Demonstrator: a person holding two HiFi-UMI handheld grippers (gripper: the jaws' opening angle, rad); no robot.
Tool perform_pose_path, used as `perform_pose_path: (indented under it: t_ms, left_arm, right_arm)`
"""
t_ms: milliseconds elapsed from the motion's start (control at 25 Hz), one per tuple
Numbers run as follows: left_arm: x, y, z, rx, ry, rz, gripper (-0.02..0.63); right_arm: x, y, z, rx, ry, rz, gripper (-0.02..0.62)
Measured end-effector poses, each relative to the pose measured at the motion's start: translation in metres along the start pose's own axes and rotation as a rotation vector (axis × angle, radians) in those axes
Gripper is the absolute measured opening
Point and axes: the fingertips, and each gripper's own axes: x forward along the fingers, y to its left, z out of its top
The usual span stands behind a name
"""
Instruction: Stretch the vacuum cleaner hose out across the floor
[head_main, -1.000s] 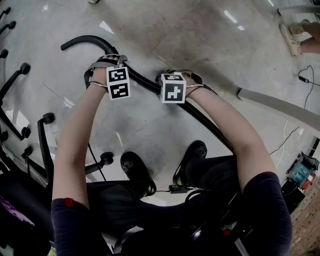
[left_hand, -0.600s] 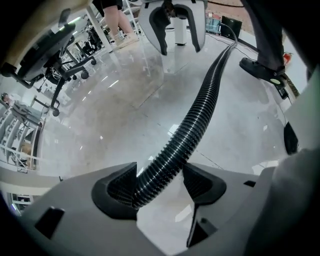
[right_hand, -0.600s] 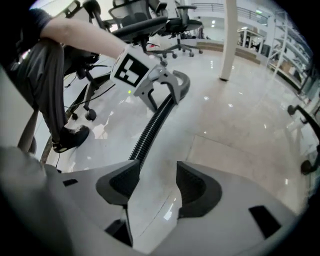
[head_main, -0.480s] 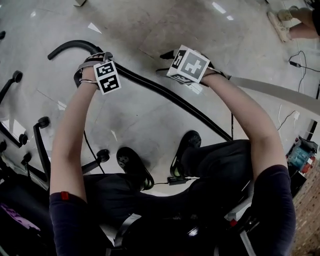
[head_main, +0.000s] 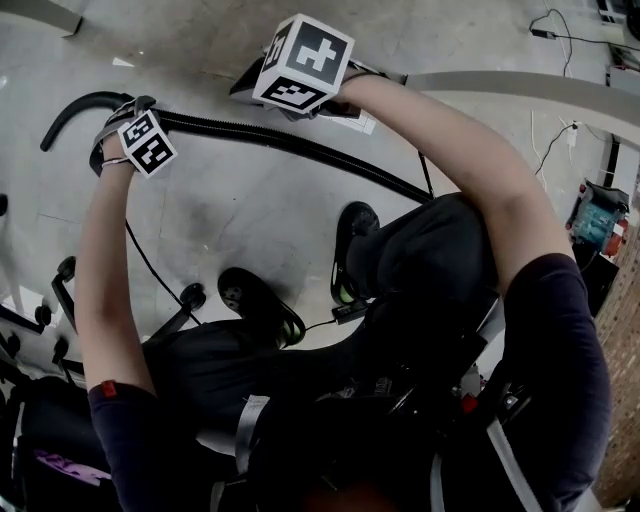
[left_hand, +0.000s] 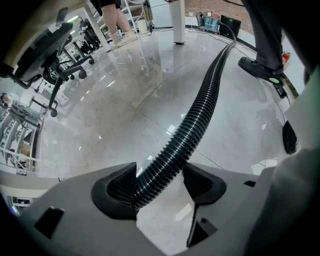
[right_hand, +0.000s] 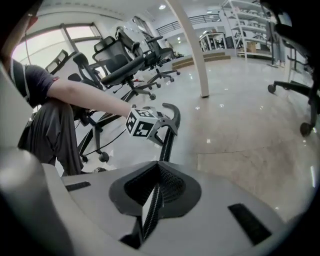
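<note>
Currently the hose (head_main: 300, 147) is seen lying in a long, shallow curve across the pale, glossy floor (head_main: 250, 225). It is traced from a bent end at the head view's left side, past two black shoes (head_main: 262, 312), to the person's dark trousers, where it is lost from sight.

Close to the bent end, the hose is pinched by the left gripper (left_hand: 159, 181). Its jaws are set against the ribbed black tube from both sides, and it is pointed down at the floor. In the left gripper view the tube is seen running away from the jaws over the tiles towards a cable (left_hand: 227, 31) and a shoe.

The right gripper (right_hand: 156, 192) is held high above the hose and apart from it, and its marker cube is shown large in the head view. Its jaws have just been closing and are pressed together, with nothing caught between them.

Beyond them, in the right gripper view, the left gripper's cube and the hose under it are seen. Black office chairs (right_hand: 131, 59) and a white pillar (right_hand: 192, 50) are ranged behind.
</note>
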Motion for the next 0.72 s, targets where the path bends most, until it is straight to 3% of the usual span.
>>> perform_pose_path:
  t_ms: [280,480,720]
  left_arm:
    - [-0.004,0.002,-0.004,-0.003,0.031,0.019,0.295]
    - [0.002,-0.003,0.007,0.093,0.049,-0.045,0.295]
    - [0.003,-0.003,0.004,0.161,0.082,-0.099,0.296]
  right_arm:
    - [0.005,0.007,-0.011,-0.057,0.04,0.008,0.006]
    - [0.012,0.004,-0.038,-0.009,0.091,0.024,0.006]
    - [0.036,0.018,-0.069,-0.023,0.191,0.096,0.006]
